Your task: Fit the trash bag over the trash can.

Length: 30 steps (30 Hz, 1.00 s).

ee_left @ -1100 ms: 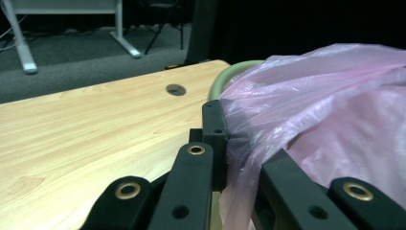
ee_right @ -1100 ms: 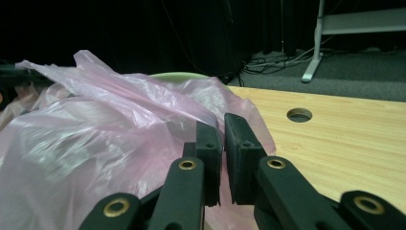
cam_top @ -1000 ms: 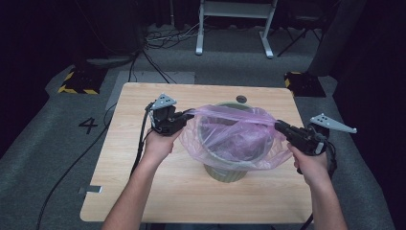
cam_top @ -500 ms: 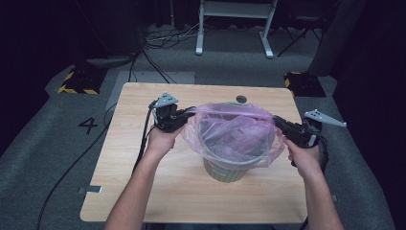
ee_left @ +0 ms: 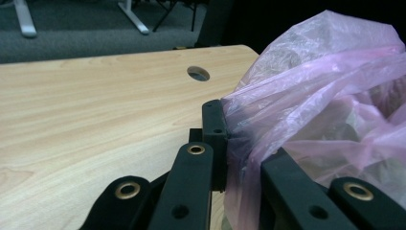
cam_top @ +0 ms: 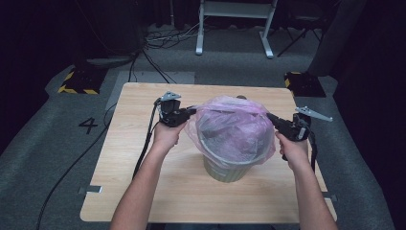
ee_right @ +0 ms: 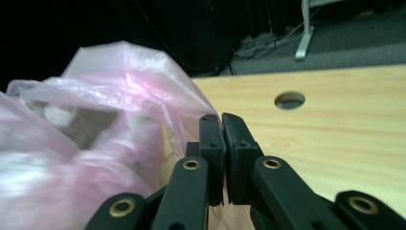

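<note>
High view: A person stands at the near edge of a wooden table (cam_top: 143,191), forearms reaching in from below. A pale green bin (cam_top: 225,168) stands near the table's middle. A thin pink plastic bag (cam_top: 234,127) is draped over the bin's top, and its skirt hangs partway down the sides. The left hand-held gripper (cam_top: 192,110) pinches the bag's rim at the left. The right hand-held gripper (cam_top: 271,116) pinches the rim at the right.

Left gripper view: The jaws are clamped tight on a fold of the pink plastic bag (ee_left: 325,110), which bulges to the right. Bare table (ee_left: 86,110) with a round cable hole (ee_left: 198,73) lies beyond.

Right gripper view: The jaws are pressed together at the bag's edge. The film itself is hard to make out between the tips. The pink plastic bag (ee_right: 95,120) billows to the left. The table (ee_right: 344,143) lies to the right.

Progress: The bag is opened and laid over the bin's mouth. Judging by the hanging skirt, the rim has yet to be pulled down snug all round and then released.
</note>
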Each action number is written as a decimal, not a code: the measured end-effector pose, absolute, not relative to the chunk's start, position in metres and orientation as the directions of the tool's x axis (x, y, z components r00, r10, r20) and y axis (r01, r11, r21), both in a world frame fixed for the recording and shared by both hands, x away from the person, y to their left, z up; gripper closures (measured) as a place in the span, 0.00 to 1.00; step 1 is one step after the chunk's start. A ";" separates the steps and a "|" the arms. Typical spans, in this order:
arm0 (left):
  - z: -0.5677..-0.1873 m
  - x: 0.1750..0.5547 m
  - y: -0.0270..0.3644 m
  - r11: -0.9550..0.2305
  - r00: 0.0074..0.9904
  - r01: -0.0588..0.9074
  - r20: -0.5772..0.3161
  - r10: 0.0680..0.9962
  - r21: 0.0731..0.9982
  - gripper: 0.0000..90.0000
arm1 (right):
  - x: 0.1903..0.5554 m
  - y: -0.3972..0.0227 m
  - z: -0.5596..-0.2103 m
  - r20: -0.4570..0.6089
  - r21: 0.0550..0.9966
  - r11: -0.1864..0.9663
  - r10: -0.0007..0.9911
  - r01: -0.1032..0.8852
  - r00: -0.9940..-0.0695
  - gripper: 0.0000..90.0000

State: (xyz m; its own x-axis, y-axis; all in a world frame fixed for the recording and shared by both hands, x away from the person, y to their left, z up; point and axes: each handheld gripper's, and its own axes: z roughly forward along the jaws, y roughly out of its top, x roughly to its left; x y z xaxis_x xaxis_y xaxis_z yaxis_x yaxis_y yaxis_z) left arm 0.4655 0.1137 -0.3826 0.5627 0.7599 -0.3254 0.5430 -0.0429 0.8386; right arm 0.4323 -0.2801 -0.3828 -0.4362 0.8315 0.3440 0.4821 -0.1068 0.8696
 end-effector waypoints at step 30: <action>-0.449 0.448 0.112 -0.095 0.594 0.606 -0.370 0.714 0.789 0.99 | 0.416 -0.292 -0.451 0.395 0.781 -0.105 0.847 0.615 -0.357 1.00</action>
State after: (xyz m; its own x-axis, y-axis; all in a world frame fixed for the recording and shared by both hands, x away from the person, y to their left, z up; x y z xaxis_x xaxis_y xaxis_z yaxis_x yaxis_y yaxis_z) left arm 0.4483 0.1119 -0.4492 0.5944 0.7138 -0.3703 0.6063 -0.0954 0.7895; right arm 0.4163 -0.2918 -0.4515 -0.3566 0.8466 0.3951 0.6155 -0.1053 0.7811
